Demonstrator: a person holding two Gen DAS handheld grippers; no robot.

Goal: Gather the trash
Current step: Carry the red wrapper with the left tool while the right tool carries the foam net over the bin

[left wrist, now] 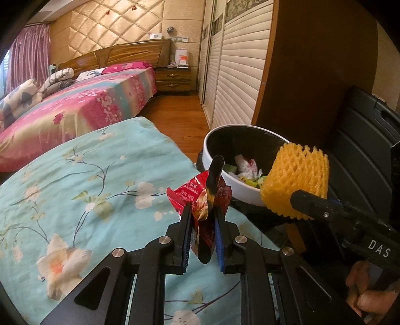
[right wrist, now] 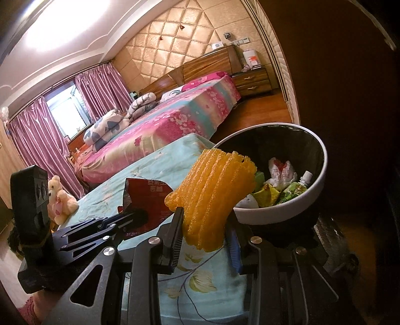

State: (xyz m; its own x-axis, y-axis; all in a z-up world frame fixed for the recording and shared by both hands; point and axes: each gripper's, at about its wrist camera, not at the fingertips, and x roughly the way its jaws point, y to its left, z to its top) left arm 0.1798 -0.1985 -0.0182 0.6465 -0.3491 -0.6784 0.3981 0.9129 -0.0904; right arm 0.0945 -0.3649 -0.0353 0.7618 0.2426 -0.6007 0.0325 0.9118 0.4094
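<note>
We count two pieces of trash: our left gripper (left wrist: 203, 232) clenches one red wrapper (left wrist: 200, 200), our right gripper (right wrist: 206, 237) one yellow foam net (right wrist: 212, 197). At two o'clock, one bin (right wrist: 322, 172) holds crumpled wrappers.

1. Warm, yellowish indoor light in both views; colours are saturated.
2. Right wrist view: ceiling (right wrist: 57, 22) blown out to white glare at upper left; window (right wrist: 65, 110) between the curtains (right wrist: 100, 90) also overexposed.
3. Dark wooden panel (right wrist: 350, 75) at right sits in deep shadow, detail lost.
4. Strong fisheye bending: wardrobe doors (left wrist: 237, 75) curve; black vignette in the corners.
5. Near gripper parts are slightly soft; blue bedcover (left wrist: 75, 175) smeared at lower edge.
</note>
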